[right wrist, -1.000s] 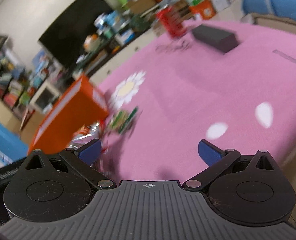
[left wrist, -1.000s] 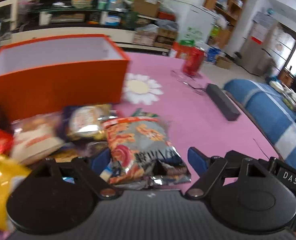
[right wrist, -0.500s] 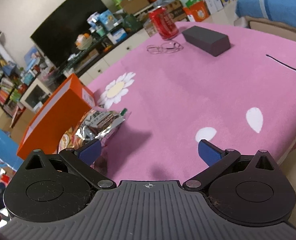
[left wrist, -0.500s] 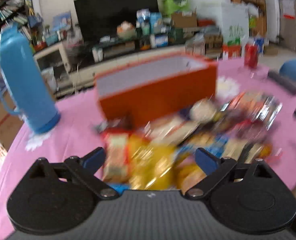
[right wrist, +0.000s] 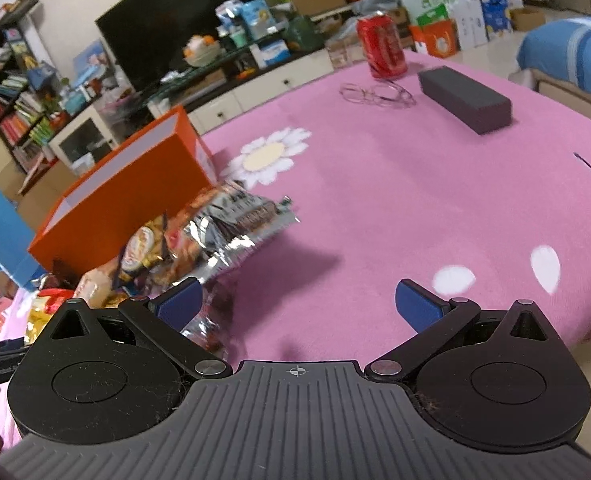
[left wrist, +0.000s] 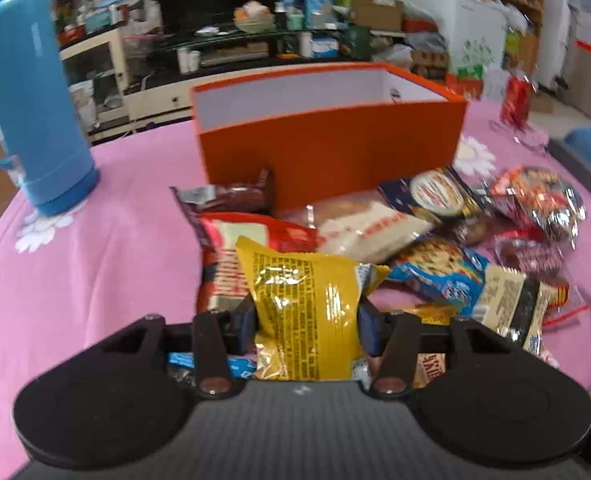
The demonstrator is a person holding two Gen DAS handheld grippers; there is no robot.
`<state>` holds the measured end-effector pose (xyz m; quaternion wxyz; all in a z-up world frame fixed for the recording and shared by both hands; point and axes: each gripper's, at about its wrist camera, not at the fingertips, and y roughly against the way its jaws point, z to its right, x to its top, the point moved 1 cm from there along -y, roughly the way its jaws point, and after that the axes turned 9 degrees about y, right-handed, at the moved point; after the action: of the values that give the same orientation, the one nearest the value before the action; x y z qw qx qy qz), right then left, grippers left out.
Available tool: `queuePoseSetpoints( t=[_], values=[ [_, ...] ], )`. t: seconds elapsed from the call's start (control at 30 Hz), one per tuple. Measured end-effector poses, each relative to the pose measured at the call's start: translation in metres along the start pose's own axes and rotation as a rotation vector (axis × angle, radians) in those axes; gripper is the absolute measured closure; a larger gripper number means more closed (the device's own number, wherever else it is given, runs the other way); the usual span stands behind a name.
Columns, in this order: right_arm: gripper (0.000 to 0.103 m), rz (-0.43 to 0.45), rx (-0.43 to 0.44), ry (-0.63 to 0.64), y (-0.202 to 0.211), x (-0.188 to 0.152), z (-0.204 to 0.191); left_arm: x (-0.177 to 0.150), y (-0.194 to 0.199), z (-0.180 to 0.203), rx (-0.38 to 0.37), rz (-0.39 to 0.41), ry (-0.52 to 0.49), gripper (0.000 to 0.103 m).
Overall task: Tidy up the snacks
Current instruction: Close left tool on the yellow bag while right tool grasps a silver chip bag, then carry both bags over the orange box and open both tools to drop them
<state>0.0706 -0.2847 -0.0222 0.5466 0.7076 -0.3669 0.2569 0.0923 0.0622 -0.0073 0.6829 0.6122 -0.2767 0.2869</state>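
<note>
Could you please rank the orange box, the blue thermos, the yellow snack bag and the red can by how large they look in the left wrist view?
1. orange box
2. blue thermos
3. yellow snack bag, enlarged by nearness
4. red can

Bench cloth: showing pink, printed with white daisies and white petals
Box: showing orange outside, white inside
Flask: showing plain light blue
Snack packet between the left tongs: showing glossy yellow with black print; tong pads showing dark blue, arms black
Packet behind it: showing red and cream
Packet: showing blue with a biscuit picture
Foil packet: showing silver with orange pattern
Can: showing red
Case: showing dark grey
Right tongs: showing blue pads, black arms
</note>
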Motion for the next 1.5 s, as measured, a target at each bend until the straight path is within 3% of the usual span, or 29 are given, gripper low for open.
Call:
queuePoseSetpoints(
  t=[0.2, 0.37, 0.4, 0.43, 0.47, 0.6, 0.77, 0.97, 1.17, 1.27, 1.37, 1.43, 1.47, 1.5],
  values=[
    [0.009, 0.009, 0.071, 0.199, -0.025, 0.041, -0.035, -0.006, -0.003, 0.007, 0.003, 0.006, -0.016, 0.044],
    [0.009, -0.092, 0.043, 0.388, -0.073, 0.061, -0.061, -0.009, -0.008, 0.013, 0.018, 0.022, -0.062, 0.044],
    [0.014, -0.106, 0.037, 0.403, -0.081, 0.062, -0.063, -0.01, -0.009, 0.013, 0.018, 0.025, -0.069, 0.045],
    [0.032, -0.103, 0.044, 0.415, -0.085, 0.061, -0.064, -0.01, -0.009, 0.012, 0.016, 0.027, -0.071, 0.047],
    [0.041, -0.095, 0.063, 0.425, -0.086, 0.059, -0.065, -0.009, -0.008, 0.011, 0.016, 0.031, -0.065, 0.051],
    [0.053, -0.047, 0.05, 0.447, -0.071, 0.053, -0.071, 0.0, -0.001, 0.003, -0.015, 0.044, 0.007, 0.056],
    [0.053, 0.051, 0.067, 0.429, -0.026, 0.059, -0.072, 0.017, 0.021, -0.007, -0.058, 0.099, 0.095, 0.057],
    [0.053, 0.157, 0.135, 0.385, -0.008, 0.102, -0.09, 0.074, 0.019, -0.013, -0.089, 0.17, 0.162, 0.057],
    [0.053, 0.197, 0.183, 0.409, -0.073, 0.164, -0.139, 0.152, -0.026, -0.019, -0.094, 0.219, 0.215, 0.057],
    [0.053, 0.151, 0.2, 0.436, -0.124, 0.182, -0.161, 0.179, -0.057, -0.02, -0.089, 0.218, 0.213, 0.057],
    [0.053, 0.092, 0.203, 0.476, -0.17, 0.186, -0.179, 0.191, -0.093, -0.022, -0.083, 0.168, 0.205, 0.057],
    [0.052, 0.052, 0.21, 0.494, -0.193, 0.181, -0.186, 0.19, -0.111, -0.025, -0.098, 0.123, 0.208, 0.052],
    [0.051, 0.02, 0.218, 0.495, -0.204, 0.177, -0.189, 0.189, -0.118, -0.026, -0.099, 0.103, 0.215, 0.038],
    [0.049, -0.015, 0.223, 0.484, -0.213, 0.174, -0.19, 0.186, -0.118, -0.028, -0.086, 0.106, 0.217, 0.032]
  ],
)
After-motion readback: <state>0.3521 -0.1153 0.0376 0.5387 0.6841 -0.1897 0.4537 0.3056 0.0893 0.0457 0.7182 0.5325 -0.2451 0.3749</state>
